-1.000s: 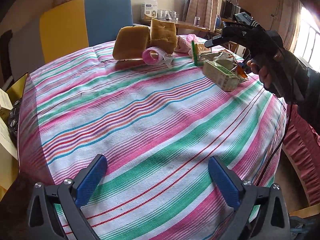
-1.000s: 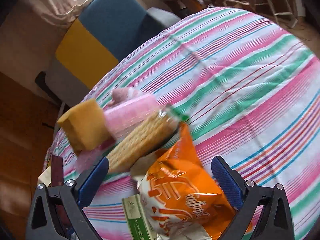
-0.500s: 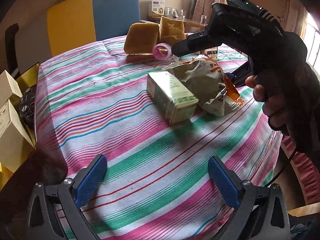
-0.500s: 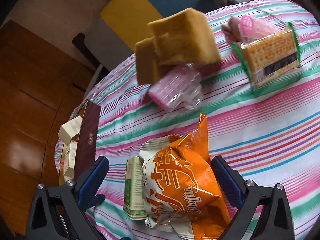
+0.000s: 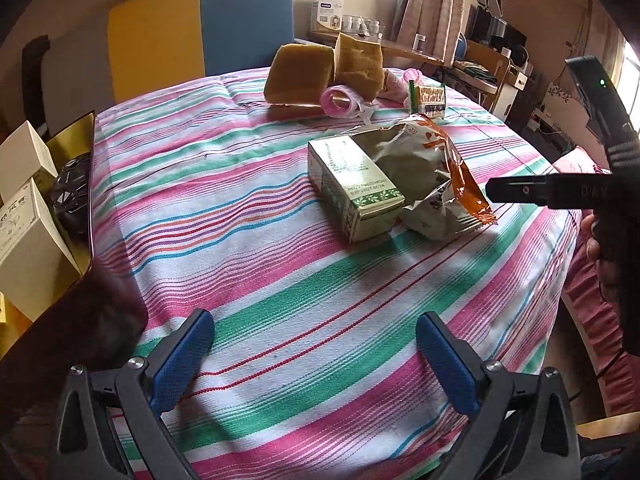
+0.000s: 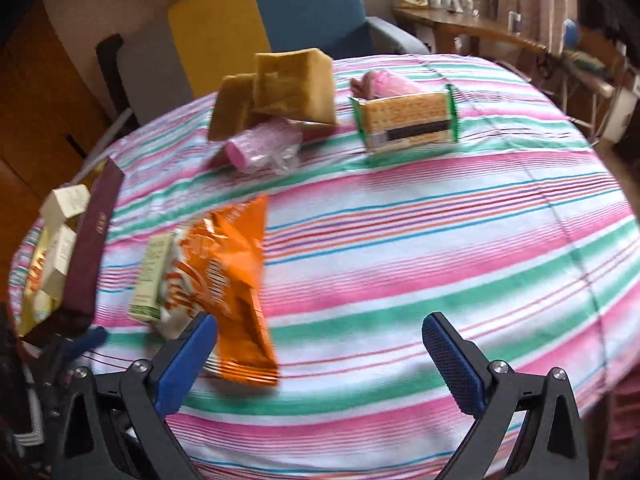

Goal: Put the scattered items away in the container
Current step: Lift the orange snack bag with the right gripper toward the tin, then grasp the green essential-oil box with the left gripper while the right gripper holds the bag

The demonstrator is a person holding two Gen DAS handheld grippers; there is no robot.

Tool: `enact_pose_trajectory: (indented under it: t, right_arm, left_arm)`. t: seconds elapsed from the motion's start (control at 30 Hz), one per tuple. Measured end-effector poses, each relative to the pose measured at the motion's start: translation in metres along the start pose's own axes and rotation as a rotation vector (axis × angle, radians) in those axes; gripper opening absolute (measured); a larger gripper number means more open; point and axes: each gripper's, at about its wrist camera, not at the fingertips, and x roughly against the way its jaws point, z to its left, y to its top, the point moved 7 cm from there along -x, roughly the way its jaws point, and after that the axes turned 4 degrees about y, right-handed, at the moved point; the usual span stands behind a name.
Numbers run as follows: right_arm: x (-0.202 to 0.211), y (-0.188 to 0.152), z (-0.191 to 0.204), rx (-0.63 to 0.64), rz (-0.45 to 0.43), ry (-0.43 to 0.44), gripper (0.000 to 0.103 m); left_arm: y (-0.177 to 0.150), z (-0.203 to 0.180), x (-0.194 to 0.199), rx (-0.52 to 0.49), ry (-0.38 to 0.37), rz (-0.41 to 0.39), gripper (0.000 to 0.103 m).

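Snack bag [image 6: 230,296] now left of right tool [image 6: 320,360]

left wrist: low, near edge, faces across table [image 5: 280,280] | right wrist: higher, from the right | shared: tabletop

The surface wears a cloth [image 5: 248,216] striped in pink, green, white, blue and thin red lines. Near its centre lies an orange snack bag [image 6: 228,280] with white lettering, silvery grey on its reverse, touching a pale green carton [image 5: 354,190] bordered with a dark leaf pattern. Toward 12 o'clock sit two golden-brown sponge blocks [image 5: 300,74], a pink roll [image 5: 340,100] in clear wrap, and a green-edged biscuit packet [image 6: 408,122] with a black band. At 9 o'clock a maroon box [image 6: 94,236] holds cream cartons. Each tool [image 5: 314,354] has blue pads [image 5: 182,360] on black frames.
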Motion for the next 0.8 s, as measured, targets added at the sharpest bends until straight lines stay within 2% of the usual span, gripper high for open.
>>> enact_pose_trajectory:
  t: [0.27,0.33,0.4,0.47,0.53,0.67,0.8]
  right_arm:
    - [-0.016,-0.011,-0.015,-0.016,0.034,-0.107,0.103]
    - [-0.020,-0.012,-0.019,-0.045,0.023,-0.103,0.103]
    - [-0.020,-0.013,-0.018,-0.060,-0.003,-0.105,0.103]
    - [-0.020,-0.014,-0.019,-0.069,-0.027,-0.112,0.103]
    - [-0.021,-0.015,-0.019,-0.072,-0.038,-0.116,0.103]
    - [-0.023,-0.014,-0.019,-0.070,-0.023,-0.103,0.103]
    - [-0.022,-0.015,-0.018,-0.057,-0.037,-0.105,0.103]
  left_arm:
    - [0.000,-0.002,-0.001,-0.019,0.021,0.006,0.103]
    - [0.001,-0.002,-0.001,-0.018,0.023,0.015,0.103]
    - [0.007,0.002,-0.001,0.022,0.007,0.034,0.101]
    - [0.015,0.008,0.000,0.075,-0.016,0.055,0.088]
    - [0.023,0.013,0.000,0.128,-0.039,0.076,0.083]
    - [0.043,0.018,0.001,0.188,-0.064,0.088,0.082]
    - [0.063,0.005,0.000,0.144,-0.040,0.083,0.082]
